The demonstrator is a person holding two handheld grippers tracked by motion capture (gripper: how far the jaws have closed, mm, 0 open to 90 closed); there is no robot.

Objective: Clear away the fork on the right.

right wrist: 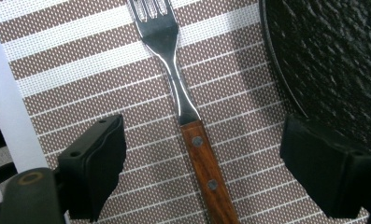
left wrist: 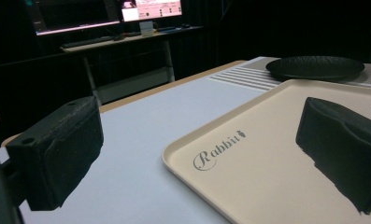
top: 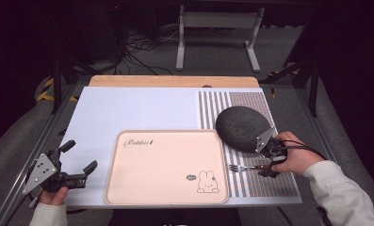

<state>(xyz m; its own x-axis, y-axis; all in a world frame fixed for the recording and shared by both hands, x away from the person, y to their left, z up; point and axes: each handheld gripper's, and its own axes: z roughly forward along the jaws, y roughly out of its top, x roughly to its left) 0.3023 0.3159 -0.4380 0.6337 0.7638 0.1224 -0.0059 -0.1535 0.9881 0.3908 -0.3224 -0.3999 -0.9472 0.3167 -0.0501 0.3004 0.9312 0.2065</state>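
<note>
The fork [right wrist: 176,79] lies on the striped placemat [right wrist: 80,93], its tines at 12 o'clock and its wooden handle [right wrist: 206,172] running down to 6 o'clock. The right gripper [right wrist: 202,163] stands over the handle with jaws wide apart, touching nothing. The dark plate [right wrist: 328,60] sits at 2 o'clock, near the fork.

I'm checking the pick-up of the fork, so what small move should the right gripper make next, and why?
Probably close the right gripper on the fork: its wooden handle lies between the open jaws on the striped placemat, with clear gaps on both sides and no pad touching.
</note>
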